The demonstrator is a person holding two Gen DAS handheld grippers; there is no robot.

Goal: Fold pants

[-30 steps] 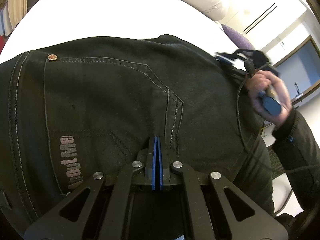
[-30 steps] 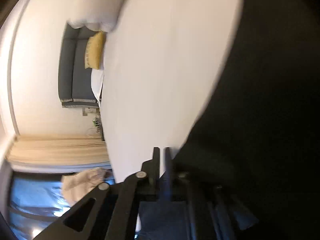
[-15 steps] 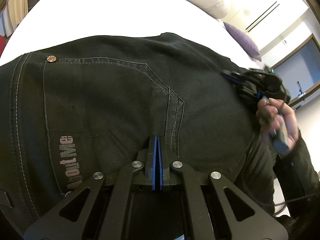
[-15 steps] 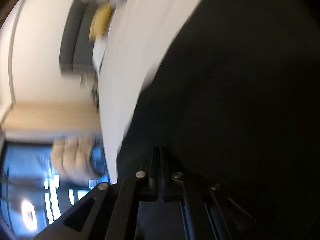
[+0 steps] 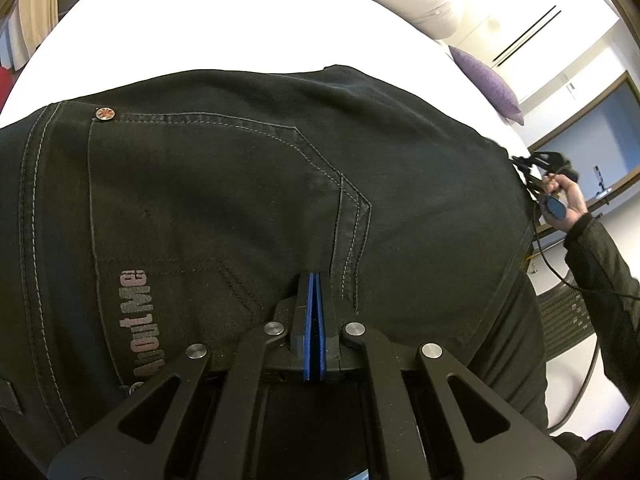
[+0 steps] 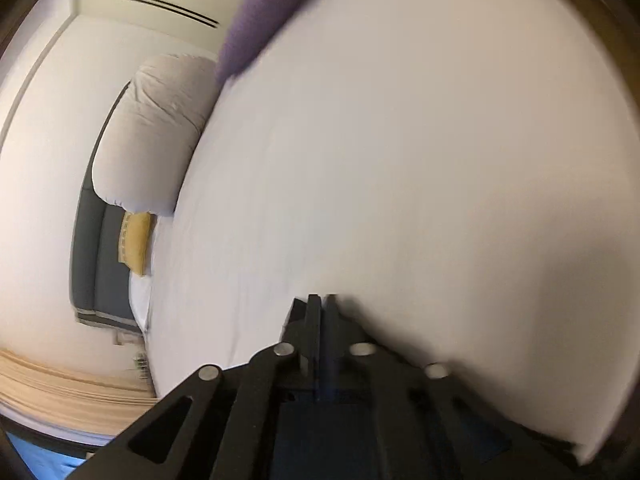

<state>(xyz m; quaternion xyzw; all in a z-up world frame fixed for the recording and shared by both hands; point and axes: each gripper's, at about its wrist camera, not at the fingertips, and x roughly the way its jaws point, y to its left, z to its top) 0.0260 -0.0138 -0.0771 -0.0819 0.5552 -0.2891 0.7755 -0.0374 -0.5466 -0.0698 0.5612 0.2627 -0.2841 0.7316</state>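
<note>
White bed sheet (image 5: 240, 20) carries the black pants (image 5: 240, 208), pocket side up. Left gripper (image 5: 314, 280) rests on the denim, jaws closed on nothing. Right gripper (image 6: 322, 300), over bare sheet, has jaws just parting slightly, holding nothing.

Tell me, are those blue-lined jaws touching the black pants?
Cannot tell. In the left wrist view the left gripper, jaws closed together, overlaps the pants, but no contact or gap shows plainly.
</note>
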